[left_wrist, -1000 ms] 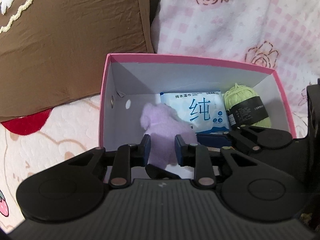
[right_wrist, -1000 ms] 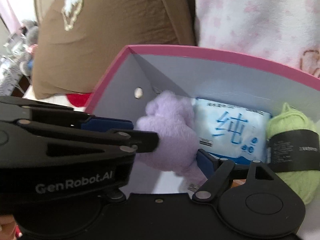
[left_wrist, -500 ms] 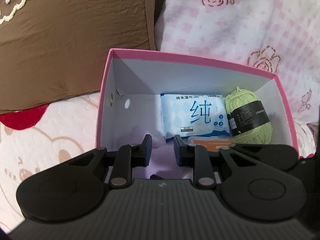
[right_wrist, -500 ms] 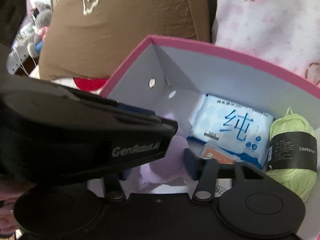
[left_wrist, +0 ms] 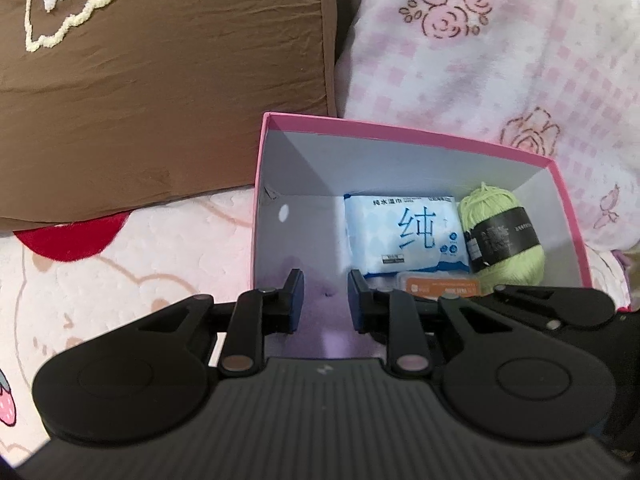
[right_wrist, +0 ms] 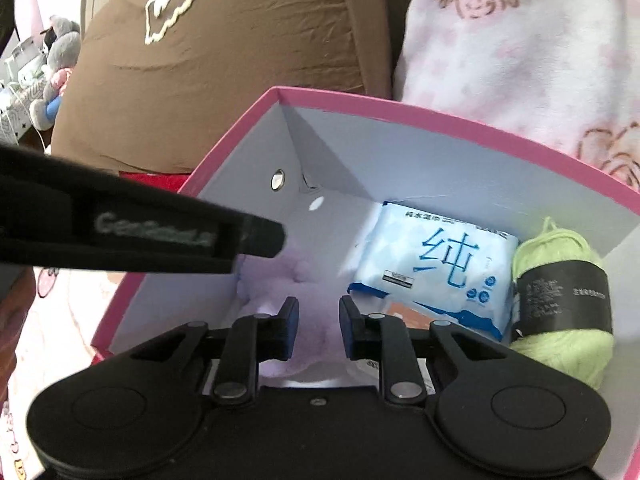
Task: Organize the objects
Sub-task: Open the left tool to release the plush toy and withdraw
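Resting on a bed, a pink box holds a purple plush toy at its near left, a blue-and-white pack of wipes in the middle, a ball of green yarn at the right, and an orange packet just in front of the wipes. Both grippers point down over the box's near edge. The left gripper has its jaws drawn in narrow, gripping nothing. The right gripper is likewise closed and empty, above the plush toy. A brown pillow lies behind the box.
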Tool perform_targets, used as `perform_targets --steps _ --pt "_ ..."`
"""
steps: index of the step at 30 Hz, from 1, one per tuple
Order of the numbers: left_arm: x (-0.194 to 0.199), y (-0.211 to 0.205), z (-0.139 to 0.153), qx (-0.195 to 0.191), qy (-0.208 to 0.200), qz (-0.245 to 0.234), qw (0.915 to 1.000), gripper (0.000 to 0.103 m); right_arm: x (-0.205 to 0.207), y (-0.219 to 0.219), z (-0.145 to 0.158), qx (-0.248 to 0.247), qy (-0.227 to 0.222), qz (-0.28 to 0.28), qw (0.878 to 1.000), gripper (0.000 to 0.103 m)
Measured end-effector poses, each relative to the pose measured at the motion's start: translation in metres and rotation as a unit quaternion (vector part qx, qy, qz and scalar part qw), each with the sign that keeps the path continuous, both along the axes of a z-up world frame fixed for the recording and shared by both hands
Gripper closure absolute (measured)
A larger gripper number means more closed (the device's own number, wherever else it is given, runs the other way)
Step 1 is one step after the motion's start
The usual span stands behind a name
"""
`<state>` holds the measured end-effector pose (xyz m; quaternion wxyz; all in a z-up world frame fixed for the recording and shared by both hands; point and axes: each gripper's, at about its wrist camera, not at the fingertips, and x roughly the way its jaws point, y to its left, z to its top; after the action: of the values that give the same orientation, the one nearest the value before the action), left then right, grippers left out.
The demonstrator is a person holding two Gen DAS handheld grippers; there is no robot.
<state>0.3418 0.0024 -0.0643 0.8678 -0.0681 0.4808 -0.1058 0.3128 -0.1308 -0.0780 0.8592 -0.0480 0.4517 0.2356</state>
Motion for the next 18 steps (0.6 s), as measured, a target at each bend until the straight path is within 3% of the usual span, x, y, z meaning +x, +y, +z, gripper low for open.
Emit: perform_targets --steps 4,7,11,18 --pt "-0.012 0.002 0.011 0.004 0.006 -0.013 0.9999 0.077 -0.011 -0.003 0.016 -0.046 0.0 -0.002 0.999 0.076" --pt "-0.025 0.003 0.026 0.017 -0.002 -0.029 0.9994 0.075 -0.019 -0.02 0.031 -0.033 0.007 -0.007 0.999 0.071" --pt "-0.042 0.009 0.047 0.026 -0.01 -0.051 0.9983 0.063 -0.035 -0.023 0.052 -0.027 0.006 -0.006 1.0 0.053" --pt "-0.082 0.017 0.079 0.05 -0.023 -0.088 0.9946 0.049 -0.073 -0.032 0.078 -0.025 -0.018 -0.007 1.0 0.035"
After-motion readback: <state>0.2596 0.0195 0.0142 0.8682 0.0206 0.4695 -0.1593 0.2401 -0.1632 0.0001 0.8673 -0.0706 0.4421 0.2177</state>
